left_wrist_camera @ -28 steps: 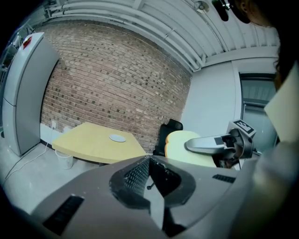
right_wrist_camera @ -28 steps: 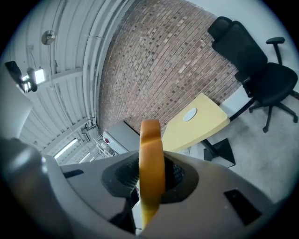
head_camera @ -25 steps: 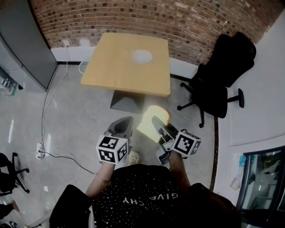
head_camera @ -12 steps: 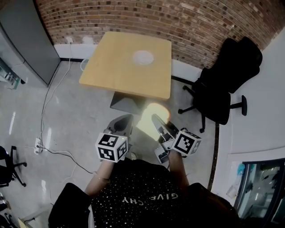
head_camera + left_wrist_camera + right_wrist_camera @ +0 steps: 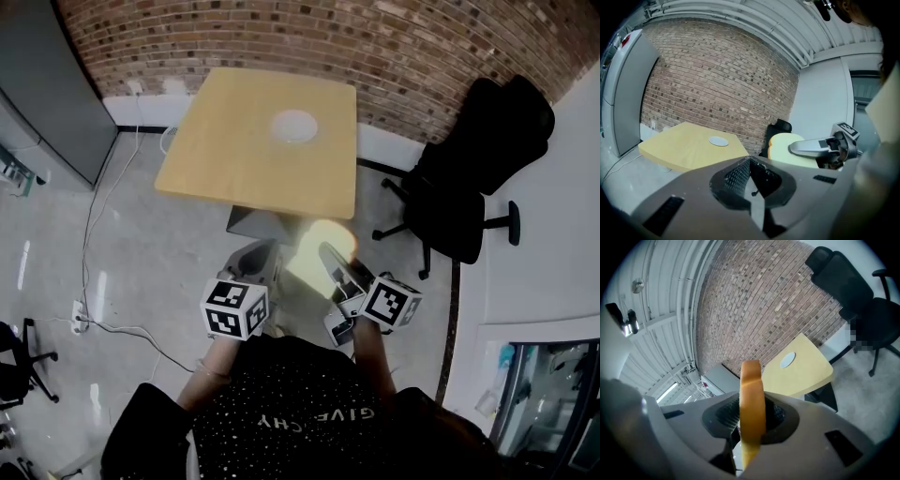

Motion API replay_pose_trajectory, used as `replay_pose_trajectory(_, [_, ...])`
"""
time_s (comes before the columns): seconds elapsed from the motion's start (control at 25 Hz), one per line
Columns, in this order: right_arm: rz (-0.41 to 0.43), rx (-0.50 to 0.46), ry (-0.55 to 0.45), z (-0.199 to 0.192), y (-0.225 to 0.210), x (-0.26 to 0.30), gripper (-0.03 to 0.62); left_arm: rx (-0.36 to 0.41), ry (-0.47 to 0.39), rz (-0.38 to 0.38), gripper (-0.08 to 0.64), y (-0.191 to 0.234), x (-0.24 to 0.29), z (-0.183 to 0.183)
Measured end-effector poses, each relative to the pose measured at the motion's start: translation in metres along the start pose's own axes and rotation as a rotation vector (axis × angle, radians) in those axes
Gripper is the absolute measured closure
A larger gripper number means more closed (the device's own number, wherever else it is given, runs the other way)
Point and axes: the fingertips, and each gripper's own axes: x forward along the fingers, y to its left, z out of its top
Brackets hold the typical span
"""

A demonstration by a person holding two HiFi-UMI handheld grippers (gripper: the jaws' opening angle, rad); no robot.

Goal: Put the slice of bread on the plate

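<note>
A pale slice of bread stands on edge in my right gripper, which is shut on it; in the right gripper view the crust rises between the two pads. My left gripper hangs beside it, shut and holding nothing, its pads pressed together. Both are over the floor, short of the yellow table. A small white plate lies on the far half of the table, and it also shows in the gripper views as the plate and the plate.
A black office chair stands to the right of the table, against the brick wall. A grey cabinet is at the left. Cables and a socket strip lie on the concrete floor at the left.
The table and plate look larger and nearer as the person has walked toward them. Both grippers came along, with the bread still clamped in the right one.
</note>
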Motion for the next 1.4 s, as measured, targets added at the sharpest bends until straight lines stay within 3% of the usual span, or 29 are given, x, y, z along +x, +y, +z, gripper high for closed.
replay_pose_trajectory(1.08, [-0.102, 0.055, 0.111, 0.198, -0.114, 0.283, 0.494, -0.040, 0.090, -0.005, 0.551, 0.194, 0.271, 0.144])
replay_pose_trajectory(1.4, [-0.187, 0.013, 0.224, 0.219, -0.173, 0.342, 0.494, -0.084, 0.120, 0.032, 0.551, 0.230, 0.308, 0.138])
